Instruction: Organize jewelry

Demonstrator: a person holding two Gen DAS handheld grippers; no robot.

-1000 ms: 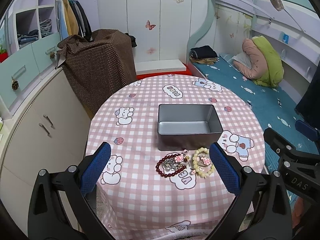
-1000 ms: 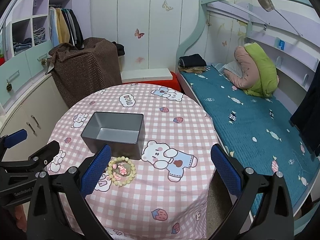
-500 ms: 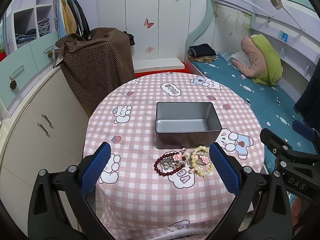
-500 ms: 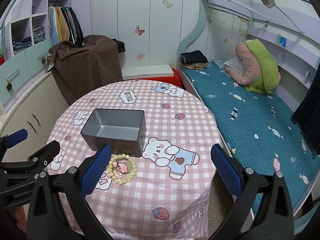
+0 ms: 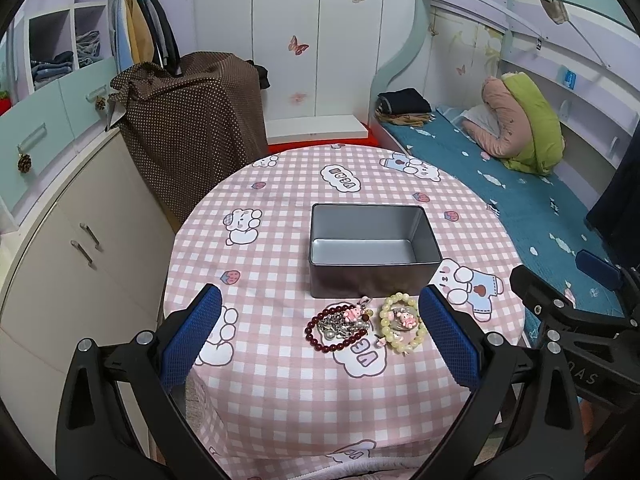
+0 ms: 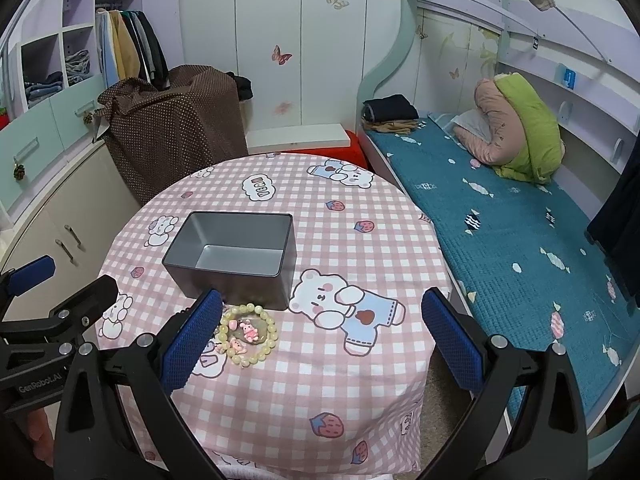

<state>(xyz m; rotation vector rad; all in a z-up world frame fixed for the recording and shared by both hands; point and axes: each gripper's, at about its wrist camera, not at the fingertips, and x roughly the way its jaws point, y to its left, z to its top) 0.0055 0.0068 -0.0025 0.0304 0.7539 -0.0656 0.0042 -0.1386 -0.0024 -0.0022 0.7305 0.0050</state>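
Note:
A grey metal tin (image 5: pixel 374 254) stands open and empty on the round table with a pink checked cloth (image 5: pixel 280 264); it also shows in the right wrist view (image 6: pixel 232 258). In front of the tin lie a dark red bead bracelet (image 5: pixel 334 330) with pink charms and a pale yellow bead bracelet (image 5: pixel 400 326), which also shows in the right wrist view (image 6: pixel 248 334). My left gripper (image 5: pixel 320 334) is open and empty, above the table's near edge, with the bracelets between its fingers. My right gripper (image 6: pixel 320 336) is open and empty, to the right of the yellow bracelet.
A brown dotted cover (image 5: pixel 188 120) drapes furniture behind the table. Cabinets (image 5: pixel 72 240) stand to the left. A bed with a teal sheet (image 6: pixel 520 240) runs along the right, holding a pink and green bundle (image 6: pixel 516 128) and folded clothes (image 6: pixel 390 114).
Both grippers have drawn back and risen slightly, so the table and tin sit a little farther off. Nothing on the table has moved.

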